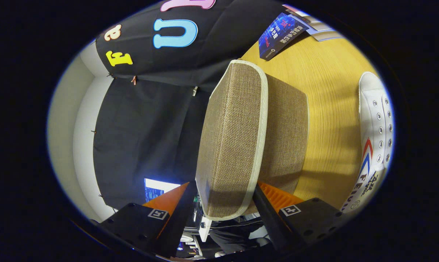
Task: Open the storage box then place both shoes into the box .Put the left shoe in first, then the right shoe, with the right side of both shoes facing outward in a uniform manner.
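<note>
Gripper (224, 211) rolled sideways, fingers closed on lid (234, 145) near edge, one each side, likely to swing it open. Lid runs from between fingers forward, box body (288, 134) touching behind it. Beyond box on table (328, 83), well apart: white shoe (375, 138), waiting for opened box.

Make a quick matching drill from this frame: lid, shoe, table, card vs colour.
Things:
1. lid, between the fingers of the tool
2. shoe
3. table
4. card

Colours:
A. white with red and blue stripes
B. dark blue
C. tan weave with pale trim
D. yellow wood grain

Pairs: 1-C, 2-A, 3-D, 4-B
</note>
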Demonstrator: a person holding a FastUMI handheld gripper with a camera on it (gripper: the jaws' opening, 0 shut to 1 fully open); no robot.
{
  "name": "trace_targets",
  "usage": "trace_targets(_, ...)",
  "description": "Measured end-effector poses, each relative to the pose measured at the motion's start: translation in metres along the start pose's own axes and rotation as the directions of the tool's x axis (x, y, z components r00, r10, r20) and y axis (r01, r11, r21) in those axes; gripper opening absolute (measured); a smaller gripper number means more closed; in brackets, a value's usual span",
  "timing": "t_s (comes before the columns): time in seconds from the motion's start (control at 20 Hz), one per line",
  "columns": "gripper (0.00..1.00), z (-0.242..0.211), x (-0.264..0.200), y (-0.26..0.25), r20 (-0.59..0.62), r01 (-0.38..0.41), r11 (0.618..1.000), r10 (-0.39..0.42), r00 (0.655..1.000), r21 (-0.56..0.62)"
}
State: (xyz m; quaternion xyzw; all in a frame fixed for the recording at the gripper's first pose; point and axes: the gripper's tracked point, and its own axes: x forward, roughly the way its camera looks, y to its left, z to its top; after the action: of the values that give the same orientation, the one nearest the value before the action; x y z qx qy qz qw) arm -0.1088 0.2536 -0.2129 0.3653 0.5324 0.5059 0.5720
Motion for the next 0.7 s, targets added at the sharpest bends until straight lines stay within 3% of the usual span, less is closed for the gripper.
trace_targets(0.2, 0.95, 0.010, -0.027, 0.028, 0.035, -0.064, 0.996, 0.061, 0.998, 0.069)
trace_targets(0.25, 0.88, 0.014, -0.031, 0.036, 0.055, -0.076, 0.994, 0.071, 0.996, 0.077)
trace_targets(0.35, 0.87, 0.021, -0.037, 0.048, 0.092, -0.086, 0.993, 0.078, 0.993, 0.086)
trace_targets(0.45, 0.66, 0.027, -0.035, 0.052, 0.125, -0.071, 0.992, 0.058, 0.990, 0.102)
trace_targets(0.5, 0.60, 0.023, -0.033, 0.057, 0.118, -0.079, 0.991, 0.065, 0.991, 0.111)
trace_targets(0.6, 0.59, 0.018, -0.028, 0.063, 0.098, -0.077, 0.989, 0.065, 0.993, 0.123)
trace_targets(0.7, 0.37, 0.015, -0.020, 0.065, 0.092, -0.062, 0.991, 0.052, 0.994, 0.117)
